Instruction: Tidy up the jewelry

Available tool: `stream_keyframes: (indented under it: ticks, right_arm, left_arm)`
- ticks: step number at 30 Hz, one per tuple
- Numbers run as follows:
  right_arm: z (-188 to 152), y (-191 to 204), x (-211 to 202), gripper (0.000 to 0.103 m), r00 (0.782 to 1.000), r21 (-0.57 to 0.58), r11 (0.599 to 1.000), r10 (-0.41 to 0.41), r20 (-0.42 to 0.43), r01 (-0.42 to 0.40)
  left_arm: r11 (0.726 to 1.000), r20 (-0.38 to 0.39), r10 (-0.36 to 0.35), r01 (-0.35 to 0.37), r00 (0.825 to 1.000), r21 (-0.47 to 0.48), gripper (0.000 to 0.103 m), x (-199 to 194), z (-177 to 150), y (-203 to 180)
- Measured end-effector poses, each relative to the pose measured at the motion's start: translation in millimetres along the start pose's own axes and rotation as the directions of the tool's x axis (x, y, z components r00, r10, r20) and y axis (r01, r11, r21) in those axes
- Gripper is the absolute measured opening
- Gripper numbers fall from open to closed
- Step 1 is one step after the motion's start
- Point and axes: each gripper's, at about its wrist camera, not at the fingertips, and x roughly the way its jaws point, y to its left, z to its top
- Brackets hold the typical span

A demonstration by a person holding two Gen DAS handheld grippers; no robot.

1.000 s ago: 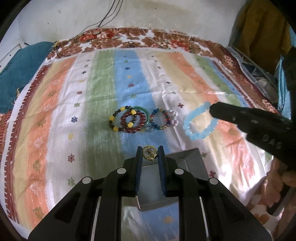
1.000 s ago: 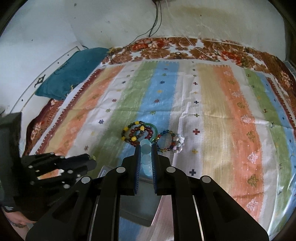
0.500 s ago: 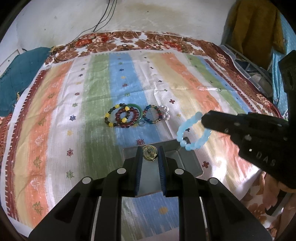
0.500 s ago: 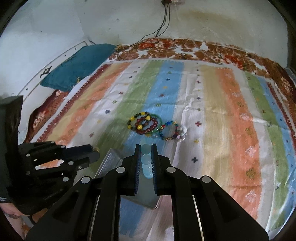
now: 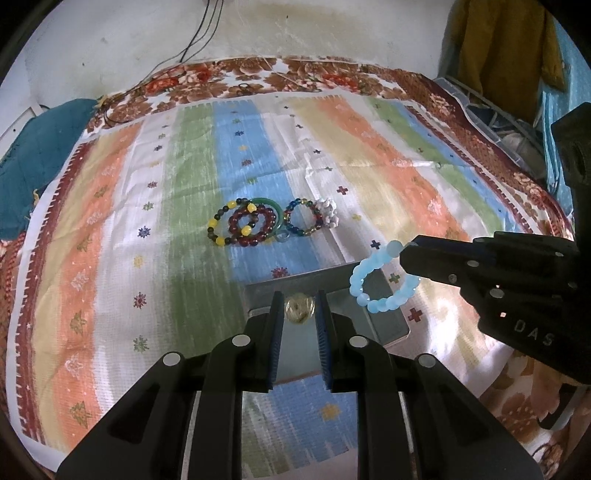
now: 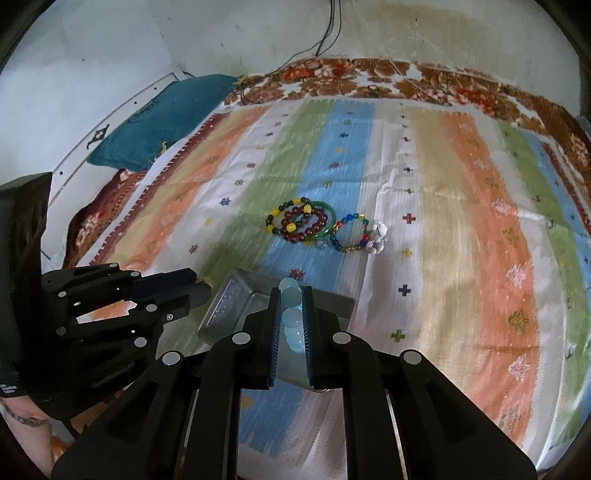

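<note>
My left gripper (image 5: 299,312) is shut on a small gold round ornament (image 5: 299,309) and holds it above the grey metal tray (image 5: 384,325). My right gripper (image 6: 291,314) is shut on a light blue bead bracelet (image 6: 291,315), which hangs over the tray's right side in the left wrist view (image 5: 382,282). The tray also shows in the right wrist view (image 6: 229,306). A cluster of bead bracelets (image 5: 247,226) with a green bangle, a multicoloured bracelet (image 5: 303,220) and a white bead piece (image 5: 330,213) lie on the striped cloth beyond the tray.
The striped cloth (image 5: 110,221) covers a bed with a floral border. A teal pillow (image 6: 162,118) lies at the far left. Cables (image 6: 325,33) hang down the white wall. Yellow clothing (image 5: 498,55) hangs at the far right.
Both grippers have pulled back and up from the bracelet cluster with their pieces. They now hang over the tray, which has come further into view.
</note>
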Motion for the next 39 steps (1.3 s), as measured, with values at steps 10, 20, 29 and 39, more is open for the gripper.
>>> stream_keyframes:
  ticks: [10, 20, 29, 39]
  right_arm:
    - [4, -20, -1, 0.045, 0.998, 0.036, 0.998, -0.052, 0.023, 0.051]
    - [10, -37, 10, 0.067, 0.995, 0.061, 0.994, -0.096, 0.006, 0.096]
    - [20, -46, 18, 0.079, 0.992, 0.077, 0.989, -0.123, 0.002, 0.123]
    - [35, -58, 39, 0.09, 0.994, 0.126, 0.986, -0.108, -0.019, 0.11]
  left_arm:
    - [0.997, -0.014, 0.031, -0.032, 0.999, -0.068, 0.053, 5, 2, 21]
    - [0.98, -0.037, 0.063, -0.069, 0.997, -0.189, 0.066, 20, 8, 56]
    - [0.967, -0.041, 0.114, -0.12, 0.993, -0.224, 0.085, 31, 20, 71]
    - [0.964, -0.052, 0.127, -0.136, 0.99, -0.227, 0.094, 53, 39, 76]
